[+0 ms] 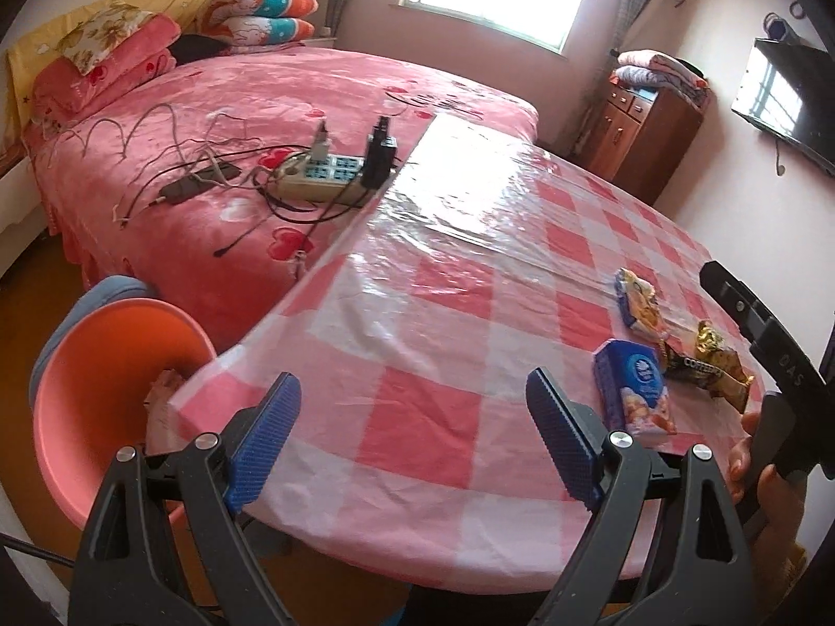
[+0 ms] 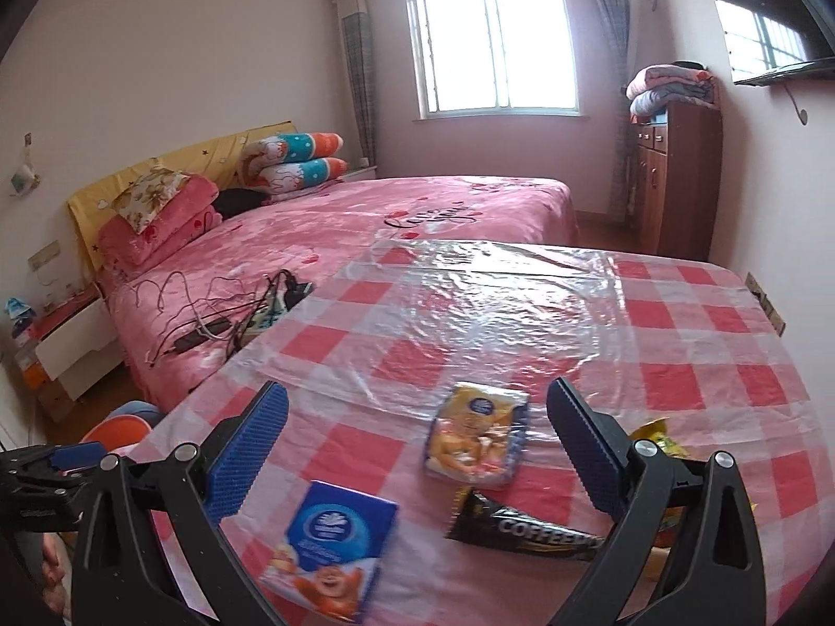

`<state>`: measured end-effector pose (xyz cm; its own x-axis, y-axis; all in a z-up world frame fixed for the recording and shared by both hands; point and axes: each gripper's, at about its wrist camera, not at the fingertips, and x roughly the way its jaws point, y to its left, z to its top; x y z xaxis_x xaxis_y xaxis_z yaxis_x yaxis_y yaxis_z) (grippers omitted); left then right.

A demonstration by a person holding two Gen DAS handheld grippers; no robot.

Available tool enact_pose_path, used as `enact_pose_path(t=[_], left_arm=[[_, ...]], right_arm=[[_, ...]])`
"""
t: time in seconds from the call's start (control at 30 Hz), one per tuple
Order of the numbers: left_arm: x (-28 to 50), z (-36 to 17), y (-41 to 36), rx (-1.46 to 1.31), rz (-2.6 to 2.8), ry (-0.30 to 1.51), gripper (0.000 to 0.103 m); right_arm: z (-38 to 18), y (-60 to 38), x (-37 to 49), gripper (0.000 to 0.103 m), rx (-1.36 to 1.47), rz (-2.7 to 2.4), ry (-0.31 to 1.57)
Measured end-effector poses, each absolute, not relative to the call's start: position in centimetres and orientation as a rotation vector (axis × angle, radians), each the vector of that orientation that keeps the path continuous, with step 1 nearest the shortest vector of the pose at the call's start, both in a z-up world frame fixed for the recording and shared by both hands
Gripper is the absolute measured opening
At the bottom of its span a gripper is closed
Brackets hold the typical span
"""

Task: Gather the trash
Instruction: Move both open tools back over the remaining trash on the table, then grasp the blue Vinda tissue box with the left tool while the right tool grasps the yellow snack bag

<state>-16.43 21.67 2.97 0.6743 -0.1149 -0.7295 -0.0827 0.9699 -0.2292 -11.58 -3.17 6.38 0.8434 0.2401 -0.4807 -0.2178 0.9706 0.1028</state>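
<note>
Lying on the checked table [image 2: 678,323] near its front edge are four bits of trash, all light, crinkly packaging that should shift or skate on the glossy plastic cover if nudged. Taking the blue tissue pack [image 2: 329,548] as the landmark: the yellow tissue pack [image 2: 477,438] sits just beyond it and to its right, the black coffee sachet [image 2: 522,529] lies right of it, touching or nearly touching the yellow pack's near corner, and a gold wrapper [image 2: 652,430] lies farther right again, mostly hidden behind a finger of the right gripper [image 2: 417,459], so its shape is hard to judge.

Both tissue packs look soft and squashable, best pinched across their short width. The blue one's long axis runs from the table's front edge away toward the bed, tilted a little to the right. The sachet is thin, flat and slippery; its long axis runs across the table, its narrow end pointing toward the blue pack, so a grip across its middle seems safest.

An orange bin [image 1: 104,365] stands off the table's edge, left of the blue pack and lower, with some paper already inside.

The right gripper hovers with its fingers wide apart and nothing between the pads. The left gripper [image 1: 412,443] also stands spread and empty, over bare cloth left of the blue pack.
</note>
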Motion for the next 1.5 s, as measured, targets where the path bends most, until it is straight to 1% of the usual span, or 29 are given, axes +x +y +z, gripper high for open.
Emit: enact_pose_path(t=[0.53, 0.77, 0.97, 1.23, 1.5], left_arm=[[-15.0, 3.7, 15.9, -0.19, -0.094, 0.874, 0.089], [-14.6, 4.2, 13.2, -0.165, -0.141, 0.878, 0.089], [-14.3, 4.3, 10.6, -0.143, -0.195, 0.895, 0.089], [-13.5, 2.7, 7.2, -0.103, -0.246, 0.961, 0.089], [-12.3, 1.0, 5.0, -0.04, -0.226, 1.008, 0.089]], right_arm=[[5.9, -6.9, -11.4, 0.098, 0.034, 0.185, 0.501], [5.6, -9.6, -10.8, 0.098, 0.068, 0.159, 0.533], [5.0, -14.5, -9.5, 0.098, 0.212, 0.116, 0.606], [4.3, -20.8, -8.8, 0.098, 0.36, 0.085, 0.626], [2.7, -23.9, -8.1, 0.098, 0.49, 0.137, 0.681]])
